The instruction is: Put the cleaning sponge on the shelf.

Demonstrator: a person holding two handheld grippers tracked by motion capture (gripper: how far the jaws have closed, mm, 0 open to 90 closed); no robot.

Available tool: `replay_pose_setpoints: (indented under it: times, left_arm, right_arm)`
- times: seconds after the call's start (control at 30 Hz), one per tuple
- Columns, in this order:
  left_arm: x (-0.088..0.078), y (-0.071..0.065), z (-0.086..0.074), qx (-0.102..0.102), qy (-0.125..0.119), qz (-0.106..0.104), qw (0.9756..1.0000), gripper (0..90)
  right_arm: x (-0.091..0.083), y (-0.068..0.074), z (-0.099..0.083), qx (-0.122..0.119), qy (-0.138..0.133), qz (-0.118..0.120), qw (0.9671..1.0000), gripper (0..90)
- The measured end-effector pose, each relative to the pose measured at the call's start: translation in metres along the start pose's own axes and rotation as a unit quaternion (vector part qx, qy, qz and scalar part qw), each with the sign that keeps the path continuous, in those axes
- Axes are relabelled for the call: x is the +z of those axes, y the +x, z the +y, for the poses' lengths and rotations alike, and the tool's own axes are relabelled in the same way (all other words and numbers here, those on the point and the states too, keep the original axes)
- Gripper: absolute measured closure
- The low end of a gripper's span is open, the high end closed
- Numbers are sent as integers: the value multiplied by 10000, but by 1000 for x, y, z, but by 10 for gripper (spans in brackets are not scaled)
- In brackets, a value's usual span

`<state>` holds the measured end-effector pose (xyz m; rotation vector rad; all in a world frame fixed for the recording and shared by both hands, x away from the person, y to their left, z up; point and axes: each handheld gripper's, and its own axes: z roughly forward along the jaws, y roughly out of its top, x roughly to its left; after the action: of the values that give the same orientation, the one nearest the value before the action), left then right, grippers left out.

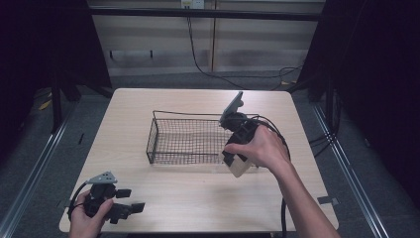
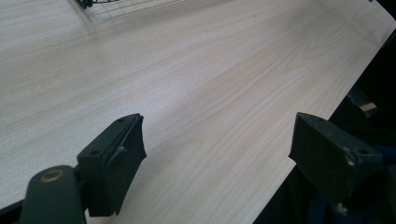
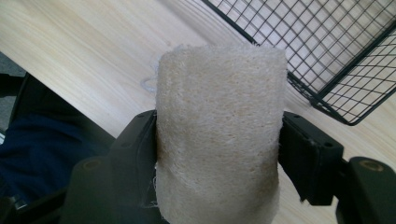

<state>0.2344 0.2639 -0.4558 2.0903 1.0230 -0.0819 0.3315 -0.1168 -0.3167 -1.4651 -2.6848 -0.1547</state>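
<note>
A pale fibrous loofah sponge (image 3: pixel 219 135) sits upright between the two black jaws of my right gripper (image 3: pixel 219 144), which is shut on it. From above, that right gripper (image 1: pixel 236 161) holds the sponge (image 1: pixel 241 167) just off the near right corner of a black wire basket (image 1: pixel 185 141). The basket's corner (image 3: pixel 327 60) lies close beyond the sponge. My left gripper (image 1: pixel 130 200) rests at the table's near left edge, jaws wide apart. Its fingers (image 2: pixel 114 161) have only bare wood between them.
The light wooden table (image 1: pixel 198 193) carries the basket at its middle. A person's right forearm (image 1: pixel 302 203) crosses the near right part of the table. Black cables (image 1: pixel 277 134) trail from the right gripper. The table's near edge (image 2: pixel 299 158) runs beside the left gripper.
</note>
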Motion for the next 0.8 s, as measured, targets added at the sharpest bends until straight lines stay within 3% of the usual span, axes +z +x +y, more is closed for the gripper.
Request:
replay_pose_setpoints:
  times: [0.3,0.8]
  left_arm:
    - [-2,1,0,-29,-58,54,10000,174]
    - [-3,1,0,-4,-65,26,10000,173]
  right_arm:
    - [-5,-8,13,105,-98,54,9999,330]
    - [-7,-26,26,509,-228,52,9984,330]
